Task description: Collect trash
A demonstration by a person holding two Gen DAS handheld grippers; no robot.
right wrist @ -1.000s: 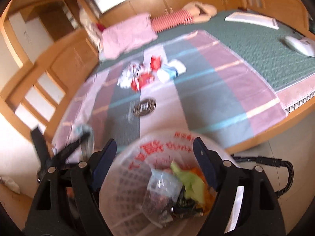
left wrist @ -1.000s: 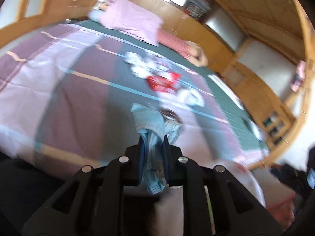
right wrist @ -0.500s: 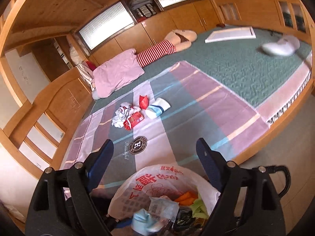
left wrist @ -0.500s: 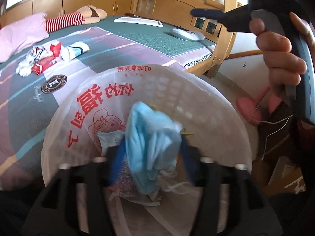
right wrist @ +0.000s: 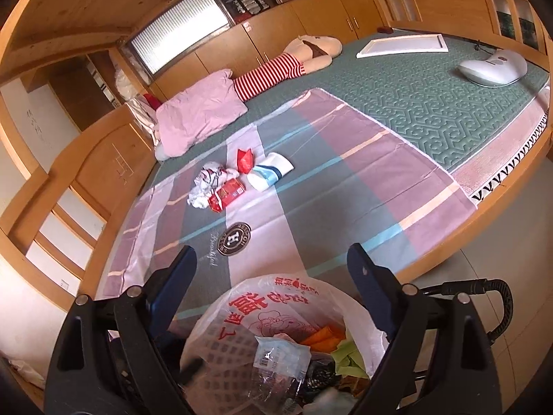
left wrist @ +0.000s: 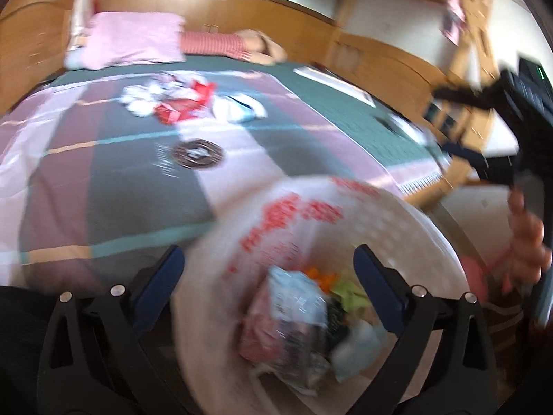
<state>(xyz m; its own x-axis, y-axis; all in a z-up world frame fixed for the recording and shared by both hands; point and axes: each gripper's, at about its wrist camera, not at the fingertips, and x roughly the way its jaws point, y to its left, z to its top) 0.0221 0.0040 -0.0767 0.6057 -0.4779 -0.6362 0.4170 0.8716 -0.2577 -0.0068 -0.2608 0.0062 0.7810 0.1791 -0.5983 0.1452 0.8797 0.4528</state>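
A white bin bag (left wrist: 311,214) with red print stands below both grippers, holding several wrappers. A light blue mask (left wrist: 359,347) lies loose inside it, blurred. My left gripper (left wrist: 268,266) hangs over the bag, its jaws opening wide with nothing between them. My right gripper (right wrist: 273,269) is above the bag (right wrist: 276,307) too; its jaws are also opening and hold nothing. On the bed lie crumpled white paper (right wrist: 211,183), a red packet (right wrist: 228,193), a red wrapper (right wrist: 244,159) and a white-blue pack (right wrist: 271,171).
A plaid sheet (right wrist: 345,180) covers the green mattress (right wrist: 432,97). A pink pillow (right wrist: 200,110), a striped plush toy (right wrist: 276,72), a white frame (right wrist: 404,45) and a white appliance (right wrist: 494,67) lie farther back. A hand (left wrist: 525,242) holds the right gripper (left wrist: 449,121).
The left gripper carried the blue mask from over the bed to the bag, then opened, and the mask dropped in. The right gripper drew back from the bag and widened slightly.
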